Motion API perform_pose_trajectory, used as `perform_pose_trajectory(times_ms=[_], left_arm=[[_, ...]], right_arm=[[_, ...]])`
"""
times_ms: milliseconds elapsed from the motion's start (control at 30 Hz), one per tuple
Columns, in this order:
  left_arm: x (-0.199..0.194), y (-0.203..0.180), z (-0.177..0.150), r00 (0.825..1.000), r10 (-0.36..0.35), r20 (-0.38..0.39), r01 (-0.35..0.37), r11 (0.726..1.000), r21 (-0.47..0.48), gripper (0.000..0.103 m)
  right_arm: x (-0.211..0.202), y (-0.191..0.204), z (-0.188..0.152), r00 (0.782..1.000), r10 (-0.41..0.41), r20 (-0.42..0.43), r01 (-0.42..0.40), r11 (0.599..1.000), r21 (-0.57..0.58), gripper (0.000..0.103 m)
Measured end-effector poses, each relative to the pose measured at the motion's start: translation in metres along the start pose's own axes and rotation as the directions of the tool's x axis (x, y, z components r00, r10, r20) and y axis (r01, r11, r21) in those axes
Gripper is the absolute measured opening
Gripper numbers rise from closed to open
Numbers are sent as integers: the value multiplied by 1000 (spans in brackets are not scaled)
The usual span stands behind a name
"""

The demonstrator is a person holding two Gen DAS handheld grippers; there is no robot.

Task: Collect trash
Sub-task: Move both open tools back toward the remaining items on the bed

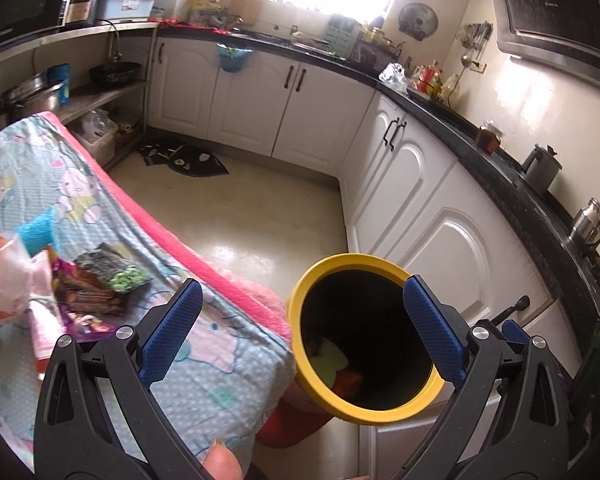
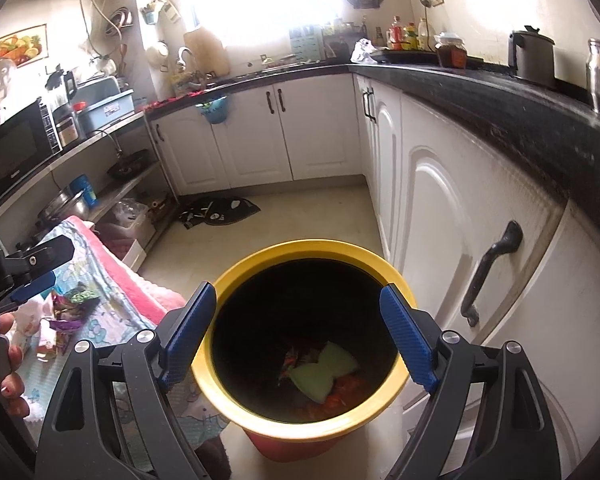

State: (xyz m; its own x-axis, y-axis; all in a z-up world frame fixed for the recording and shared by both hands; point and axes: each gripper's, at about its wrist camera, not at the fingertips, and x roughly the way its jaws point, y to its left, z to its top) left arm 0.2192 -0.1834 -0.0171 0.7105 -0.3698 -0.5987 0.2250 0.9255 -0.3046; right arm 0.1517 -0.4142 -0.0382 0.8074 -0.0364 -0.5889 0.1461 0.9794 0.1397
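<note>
A red bin with a yellow rim [image 2: 300, 250] stands on the floor beside the table; a pale green wrapper [image 2: 324, 372] and orange scraps lie inside. My right gripper [image 2: 298, 334] is open and empty, right above the bin's mouth. My left gripper [image 1: 300, 320] is open and empty, over the table corner and the bin rim [image 1: 296, 300]. Several wrappers lie on the table: a dark and green packet [image 1: 112, 270], purple packets [image 1: 82, 304] and a crumpled pink bag [image 1: 4, 280]. The left gripper also shows in the right wrist view [image 2: 32, 276], above the wrappers [image 2: 74, 306].
The table wears a blue cartoon cloth [image 1: 52, 184] with a pink edge. White cabinets [image 1: 432, 208] under a black counter [image 2: 500, 108] run along the right and back. A dark mat [image 1: 188, 158] lies on the floor. Shelves with pots [image 1: 32, 96] stand at the left.
</note>
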Motion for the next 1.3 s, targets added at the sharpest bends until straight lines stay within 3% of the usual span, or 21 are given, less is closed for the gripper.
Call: perform_pose_trajectory(times_ms=[567, 1300], left_arm=[[-59, 39, 3, 991, 68, 113, -62, 996, -56, 92], [-124, 110, -4, 958, 197, 207, -160, 970, -181, 92]], right_arm=[[-30, 63, 4, 992, 121, 47, -116, 989, -89, 87], [-57, 158, -12, 952, 305, 20, -292, 928, -234, 87]])
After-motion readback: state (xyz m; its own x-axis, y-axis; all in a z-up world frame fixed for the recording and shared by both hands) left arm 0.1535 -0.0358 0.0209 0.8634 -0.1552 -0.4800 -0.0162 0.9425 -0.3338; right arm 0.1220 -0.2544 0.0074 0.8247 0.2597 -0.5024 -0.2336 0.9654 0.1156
